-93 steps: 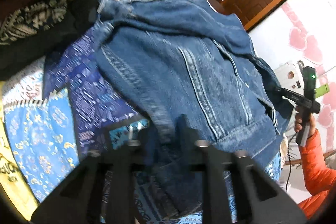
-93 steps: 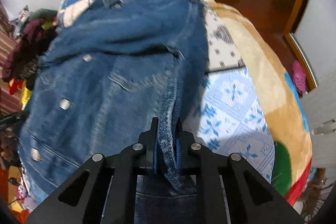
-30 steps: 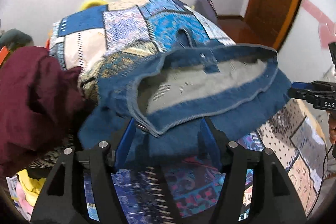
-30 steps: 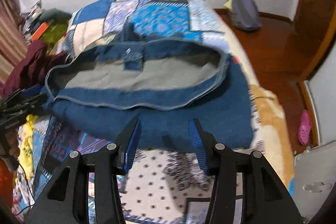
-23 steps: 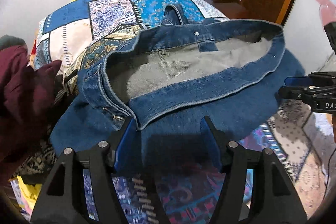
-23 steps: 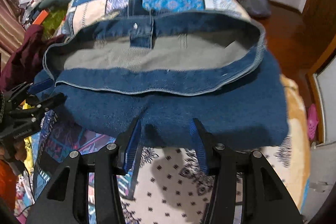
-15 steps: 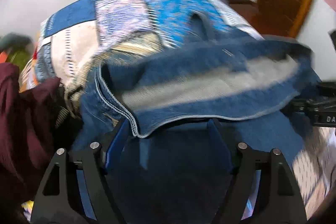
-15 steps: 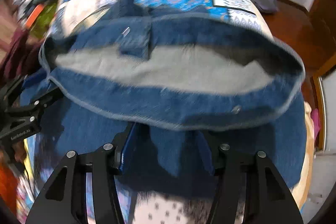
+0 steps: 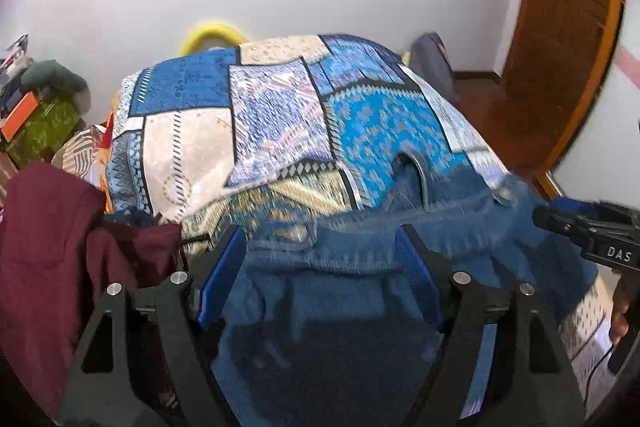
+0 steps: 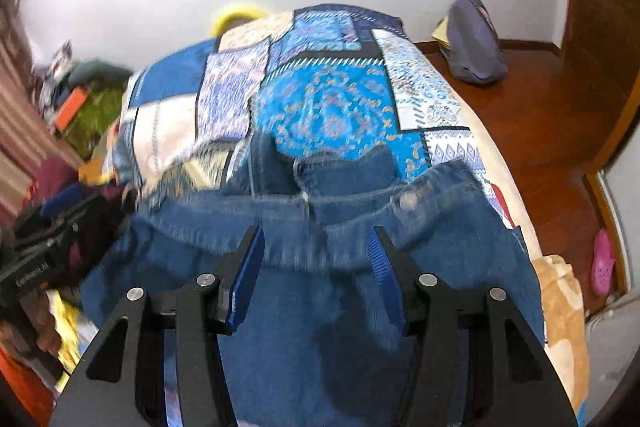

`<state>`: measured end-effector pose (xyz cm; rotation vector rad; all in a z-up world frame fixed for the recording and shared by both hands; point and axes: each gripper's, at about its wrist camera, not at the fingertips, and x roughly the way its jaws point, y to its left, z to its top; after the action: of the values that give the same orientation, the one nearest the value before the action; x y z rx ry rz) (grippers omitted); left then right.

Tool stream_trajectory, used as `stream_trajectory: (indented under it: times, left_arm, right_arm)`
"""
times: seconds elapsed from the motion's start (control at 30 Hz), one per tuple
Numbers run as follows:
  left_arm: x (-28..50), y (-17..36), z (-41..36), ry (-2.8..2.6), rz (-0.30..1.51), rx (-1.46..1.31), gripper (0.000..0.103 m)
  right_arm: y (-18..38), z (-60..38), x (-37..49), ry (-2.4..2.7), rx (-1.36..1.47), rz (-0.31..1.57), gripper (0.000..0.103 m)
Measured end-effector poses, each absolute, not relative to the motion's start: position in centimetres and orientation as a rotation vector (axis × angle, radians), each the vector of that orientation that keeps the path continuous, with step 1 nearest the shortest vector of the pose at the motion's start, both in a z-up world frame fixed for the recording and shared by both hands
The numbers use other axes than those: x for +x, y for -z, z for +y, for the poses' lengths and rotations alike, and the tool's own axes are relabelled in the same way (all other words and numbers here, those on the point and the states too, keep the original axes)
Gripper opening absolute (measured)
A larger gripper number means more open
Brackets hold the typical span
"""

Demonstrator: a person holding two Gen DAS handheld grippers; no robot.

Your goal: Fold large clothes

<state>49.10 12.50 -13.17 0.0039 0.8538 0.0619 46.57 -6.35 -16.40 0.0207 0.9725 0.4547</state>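
Left wrist: left hand-held gripper (image 9: 320, 275) released; right hand-held gripper (image 10: 316, 273) released; denim jacket (image 10: 320, 307) blurred, apparently folded.

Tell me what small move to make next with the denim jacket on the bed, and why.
Probably lower both tools onto the denim jacket and press its top layer flat. The left tool and right tool are open and hold nothing, and the jacket lies bunched and folded on the patchwork bedspread.
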Motion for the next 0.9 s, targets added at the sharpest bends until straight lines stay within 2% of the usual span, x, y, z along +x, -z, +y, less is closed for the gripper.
stream_trajectory:
  times: [0.33,0.4,0.53,0.9]
  left_arm:
    - [46.0,21.3,10.9,-0.003,1.053,-0.002,0.076]
    - [45.1,22.5,11.1,-0.008,1.04,-0.021,0.077]
    - [43.2,22.2,10.9,-0.022,0.995,-0.012,0.079]
    - [37.5,20.4,11.1,-0.041,0.984,-0.053,0.079]
  right_arm:
    - [23.3,-5.6,43.2,-0.488,-0.147,1.163,0.051]
    - [23.8,-6.4,42.3,-0.489,-0.114,1.121,0.054]
    - [23.3,-7.4,41.5,-0.475,-0.106,1.118,0.06]
    - [21.5,-7.2,39.3,-0.466,-0.17,1.058,0.06]
